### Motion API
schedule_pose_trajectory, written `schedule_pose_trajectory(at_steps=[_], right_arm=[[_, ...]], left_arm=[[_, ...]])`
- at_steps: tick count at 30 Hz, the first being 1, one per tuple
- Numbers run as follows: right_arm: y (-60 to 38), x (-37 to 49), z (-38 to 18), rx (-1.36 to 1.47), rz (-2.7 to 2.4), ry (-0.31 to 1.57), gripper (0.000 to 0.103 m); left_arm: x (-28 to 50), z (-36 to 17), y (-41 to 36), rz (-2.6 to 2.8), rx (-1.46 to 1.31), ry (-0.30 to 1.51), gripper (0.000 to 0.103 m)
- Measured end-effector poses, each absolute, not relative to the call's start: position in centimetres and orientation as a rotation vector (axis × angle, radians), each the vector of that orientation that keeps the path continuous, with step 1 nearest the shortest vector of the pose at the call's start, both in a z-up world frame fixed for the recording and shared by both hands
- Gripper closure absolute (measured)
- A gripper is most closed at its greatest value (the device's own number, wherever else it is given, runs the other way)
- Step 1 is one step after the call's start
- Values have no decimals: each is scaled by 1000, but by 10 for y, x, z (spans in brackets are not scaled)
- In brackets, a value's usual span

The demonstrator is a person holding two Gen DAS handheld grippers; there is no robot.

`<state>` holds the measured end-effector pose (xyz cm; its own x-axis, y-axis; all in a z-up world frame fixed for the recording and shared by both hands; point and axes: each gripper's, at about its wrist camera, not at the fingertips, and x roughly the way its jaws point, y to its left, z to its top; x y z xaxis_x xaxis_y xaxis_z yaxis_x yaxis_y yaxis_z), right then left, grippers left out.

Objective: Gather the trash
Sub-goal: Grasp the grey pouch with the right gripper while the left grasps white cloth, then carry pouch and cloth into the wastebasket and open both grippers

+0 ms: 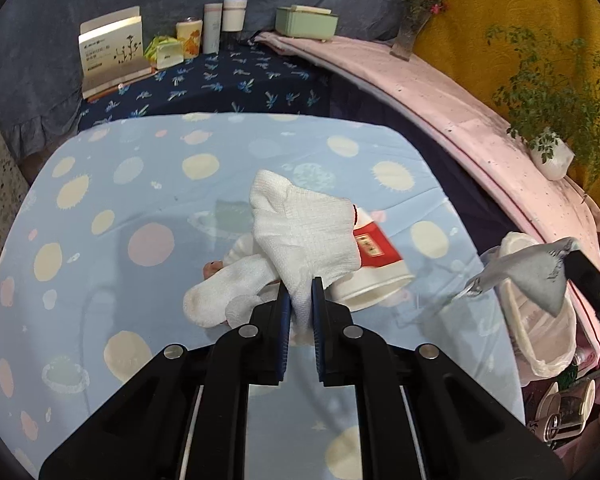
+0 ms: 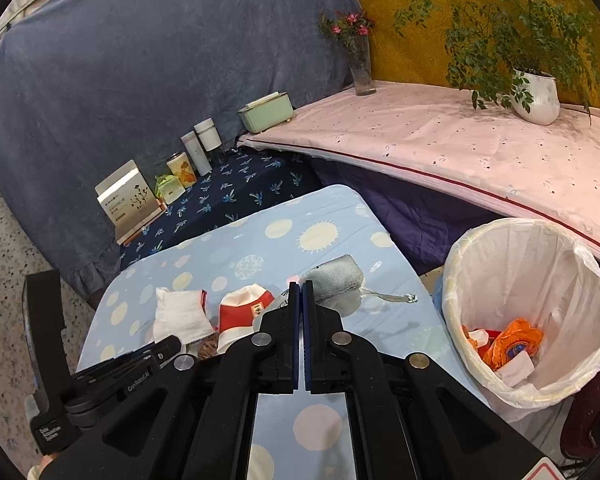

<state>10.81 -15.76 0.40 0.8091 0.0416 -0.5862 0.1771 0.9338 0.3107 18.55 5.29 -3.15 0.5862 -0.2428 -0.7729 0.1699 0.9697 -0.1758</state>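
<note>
Closest to us, our left gripper (image 1: 301, 300) has its blue pads pinched narrow on a white sock (image 1: 300, 224). The sock rises ahead of the jaws, its long axis leaning up and away to the left of the fingertips, and its free end is clear of the blue dotted tablecloth (image 1: 100, 200).

Just beyond the left fingertips and slightly right lies a red and white paper cup (image 1: 374, 264) on its side, its open mouth pointing right and toward us, its long axis slanting away to the left. A second white sock (image 1: 220, 292) lies flat just left of the jaws.

Our right gripper (image 2: 301, 292) is fully closed on the edge of a grey cloth (image 2: 336, 280), which hangs ahead of its tips and a little right, with a cord trailing off to the right. The lined trash bin (image 2: 460, 264) stands to the right of that gripper, beside the table, with orange wrappers (image 2: 512, 340) already at the bottom.

We judge we are mid-collection, both grippers loaded. Next we need to swing each load rightward over the bin's mouth and release there, keeping the dangling sock off the rim; the cup still waits.
</note>
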Motion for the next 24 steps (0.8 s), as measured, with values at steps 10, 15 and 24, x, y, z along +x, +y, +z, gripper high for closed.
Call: schedule_pose_trajectory(at_steps=[10, 15, 24], right_arm=[[-185, 73, 14, 386, -109, 595, 101], [-204, 56, 12, 405, -138, 587, 101], [-240, 29, 3, 442, -203, 582, 101]], left_arm=[[160, -2, 8, -315, -39, 860, 93], [149, 2, -19, -353, -7, 851, 93], [133, 2, -63, -419, 50, 847, 93]])
